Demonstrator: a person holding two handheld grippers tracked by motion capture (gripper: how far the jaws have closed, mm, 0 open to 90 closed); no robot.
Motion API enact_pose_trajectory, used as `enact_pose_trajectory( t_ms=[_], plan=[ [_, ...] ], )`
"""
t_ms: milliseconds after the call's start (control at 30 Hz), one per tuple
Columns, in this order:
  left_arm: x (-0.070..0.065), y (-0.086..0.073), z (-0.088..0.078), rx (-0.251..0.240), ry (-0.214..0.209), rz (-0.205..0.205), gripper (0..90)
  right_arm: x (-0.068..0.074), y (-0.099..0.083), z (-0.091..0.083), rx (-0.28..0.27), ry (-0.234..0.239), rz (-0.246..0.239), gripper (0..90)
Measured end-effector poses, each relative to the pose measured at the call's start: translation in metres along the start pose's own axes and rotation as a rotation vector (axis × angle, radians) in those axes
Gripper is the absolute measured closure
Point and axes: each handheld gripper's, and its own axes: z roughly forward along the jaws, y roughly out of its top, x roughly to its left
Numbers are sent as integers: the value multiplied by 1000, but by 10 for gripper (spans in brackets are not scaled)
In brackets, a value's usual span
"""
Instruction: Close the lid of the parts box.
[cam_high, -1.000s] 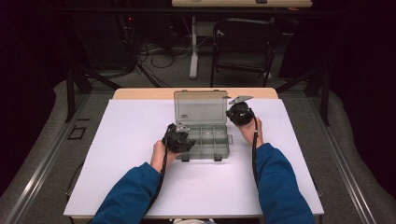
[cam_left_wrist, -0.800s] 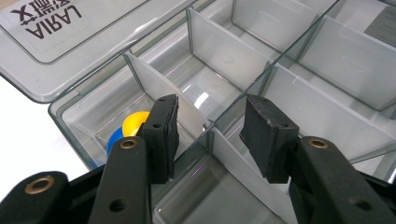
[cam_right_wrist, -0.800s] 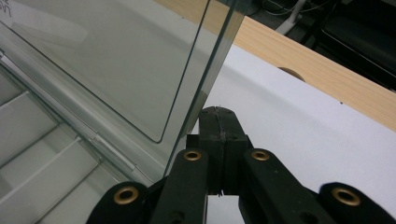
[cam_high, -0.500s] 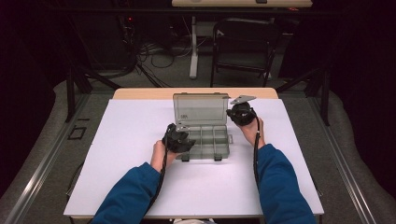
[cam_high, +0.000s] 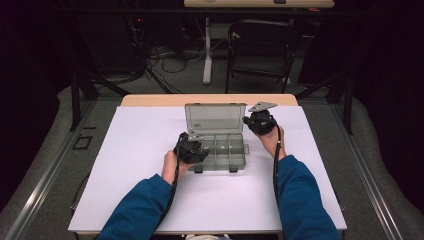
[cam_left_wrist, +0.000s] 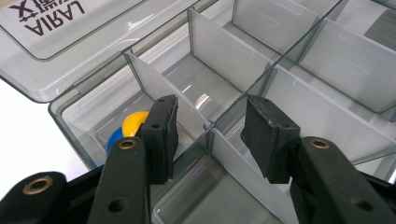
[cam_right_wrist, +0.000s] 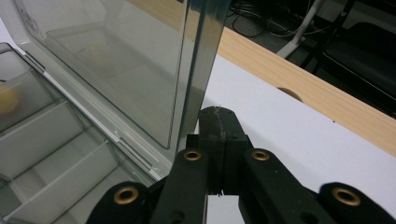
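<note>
Compartment box (cam_high: 220, 150) of clear grey plastic: one, lying in the middle of the white table (cam_high: 130, 150), with lid (cam_high: 215, 117) raised upright at the far side. Inside, several compartments parted by clear dividers; exact count hard to tell. One small yellow and blue object (cam_left_wrist: 125, 128) in the near left corner compartment, partly hidden behind a pad of the left tongs.

Around: bare wooden strip (cam_high: 155, 100) of the table at the far edge, one dark chair (cam_high: 260, 55) and cables on the floor beyond it. Nothing between the tongs and the box.

Left tongs (cam_left_wrist: 210, 130) held low over the near left part of the box, pointing down into it, jaws apart, straddling a divider, pads touching nothing that can be seen. Right tongs (cam_right_wrist: 219, 135) at the right edge of the upright lid, jaws fully closed with pads pressed together, tip just beside the lid edge; contact with it not clear. Both forearms in blue sleeves, coming from the near side.
</note>
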Motion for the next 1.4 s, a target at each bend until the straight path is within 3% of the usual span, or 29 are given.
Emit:
enact_pose_trajectory(
  t_ms=[567, 833, 1000, 1133, 1267, 1400],
  plan=[
    [2, -1, 1, -11, -15, -3, 495, 0, 0, -2, -7, 4, -18, 900],
    [4, 1, -5, -44, 2, 3, 315, 0, -1, -2, -13, 4, -22, 900],
    [11, 5, -17, -86, -3, -4, 160, 0, 0, -2, -14, 5, -26, 900],
    [19, 8, -26, -112, 18, -12, 75, 0, 0, -3, -15, 4, -31, 900],
    [29, 12, -34, -121, 46, -23, 16, 0, 1, -4, -17, 4, -39, 900],
    [39, 20, -41, -115, 71, -3, 1, 0, 1, -4, -17, 4, -42, 900]
  ],
)
